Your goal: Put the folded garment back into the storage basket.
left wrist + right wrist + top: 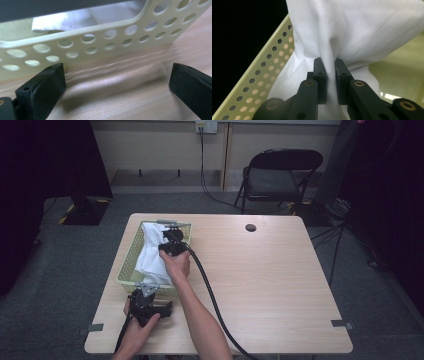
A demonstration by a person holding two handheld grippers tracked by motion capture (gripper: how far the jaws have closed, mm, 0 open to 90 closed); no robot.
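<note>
the soft white cloth [152, 255] lies bunched up in the pale yellow plastic basket with round holes [129, 257], which sits on the left side of the light wooden table [260, 285]. the basket is near the person's edge of the table.

going from big to small: the table, then the basket, then the cloth, then the two black tongs.

the right gripper [331, 65] is down inside the basket. its two jaws are pinched tight on a fold of the cloth, and the cloth rises in a bunch above them. the right hand [175, 265] holds it from above.

the left gripper [115, 80] rests low on the table, just beside the near wall of the basket. its jaws are spread wide with nothing between them — just bare wood.

what could go wrong? the jaws hold only a thin fold, so i think the cloth could slip out if it is pulled fast. the cloth might also catch on the basket rim and drag the light basket along, since nothing is holding the basket down.

some things are hard to see. the bottom of the basket is hidden under the cloth — i cannot tell if anything else is in there. from above, the right hand covers the pinch, so how much cloth is caught is not clear.
</note>
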